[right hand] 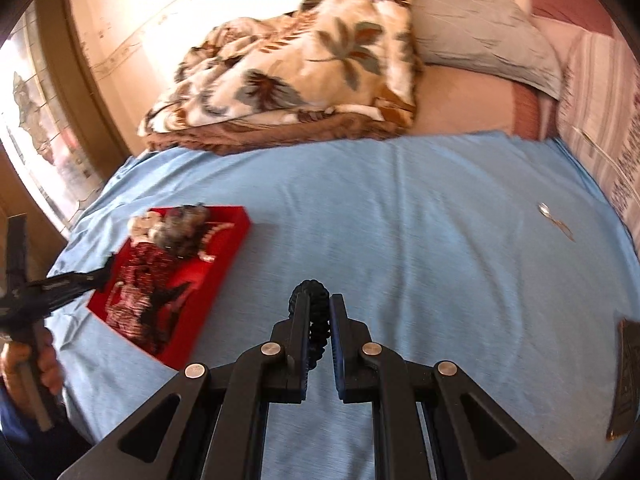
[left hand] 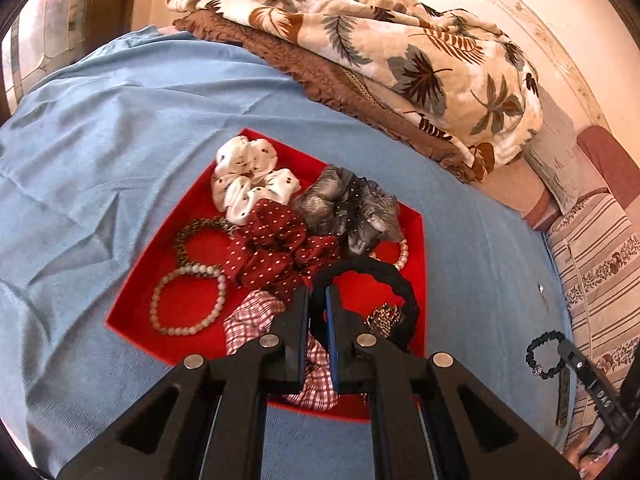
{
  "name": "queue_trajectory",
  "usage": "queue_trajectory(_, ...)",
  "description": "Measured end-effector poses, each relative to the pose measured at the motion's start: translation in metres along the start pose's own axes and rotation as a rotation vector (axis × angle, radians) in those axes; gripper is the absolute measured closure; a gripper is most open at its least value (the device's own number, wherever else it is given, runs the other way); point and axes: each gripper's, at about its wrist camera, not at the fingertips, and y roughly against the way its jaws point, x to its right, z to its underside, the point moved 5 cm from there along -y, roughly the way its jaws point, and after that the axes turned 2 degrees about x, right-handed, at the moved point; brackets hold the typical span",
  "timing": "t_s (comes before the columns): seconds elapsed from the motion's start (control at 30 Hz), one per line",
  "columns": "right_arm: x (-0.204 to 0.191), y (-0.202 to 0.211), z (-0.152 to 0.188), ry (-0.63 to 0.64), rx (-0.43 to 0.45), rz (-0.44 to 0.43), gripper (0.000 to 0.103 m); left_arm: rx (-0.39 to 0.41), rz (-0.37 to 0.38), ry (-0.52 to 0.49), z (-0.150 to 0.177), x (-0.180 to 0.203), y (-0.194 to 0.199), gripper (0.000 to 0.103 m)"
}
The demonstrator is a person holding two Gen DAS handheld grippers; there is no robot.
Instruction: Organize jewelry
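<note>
A red tray (left hand: 132,292) lies on the blue sheet and holds several scrunchies and bracelets: a white scrunchie (left hand: 250,178), a grey one (left hand: 348,204), a dark red dotted one (left hand: 280,248), a checked one (left hand: 256,320), a leopard bracelet (left hand: 196,236) and a bead bracelet (left hand: 188,300). My left gripper (left hand: 319,300) is shut on a black hair band (left hand: 384,280) over the tray. My right gripper (right hand: 319,312) is shut on a black spiral bracelet (right hand: 318,312) above the sheet, right of the tray (right hand: 216,276). The bracelet also shows in the left wrist view (left hand: 544,354).
A leaf-print blanket (left hand: 360,40) is piled at the back of the bed, with a grey pillow (right hand: 480,36) beside it. A small silver piece (right hand: 546,210) lies on the blue sheet (right hand: 400,220) at the right. A dark flat object (right hand: 628,380) sits at the right edge.
</note>
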Motion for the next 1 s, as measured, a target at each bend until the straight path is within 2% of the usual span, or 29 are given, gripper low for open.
queue_trajectory(0.17, -0.034, -0.011, -0.012, 0.044, -0.009, -0.031, 0.092, 0.004, 0.001, -0.024, 0.002, 0.0, -0.012, 0.095)
queue_trajectory(0.5, -0.101, -0.049, -0.033, 0.121, -0.053, -0.09, 0.092, -0.04, 0.018, -0.061, 0.007, 0.007, -0.034, 0.095)
queue_trajectory(0.7, -0.138, -0.076, -0.043, 0.177, -0.075, -0.114, 0.092, -0.051, -0.008, -0.055, 0.007, 0.002, -0.042, 0.095)
queue_trajectory(1.0, -0.159, -0.115, -0.042, 0.189, -0.134, -0.124, 0.092, -0.076, -0.021, -0.033, 0.009, -0.005, -0.052, 0.095)
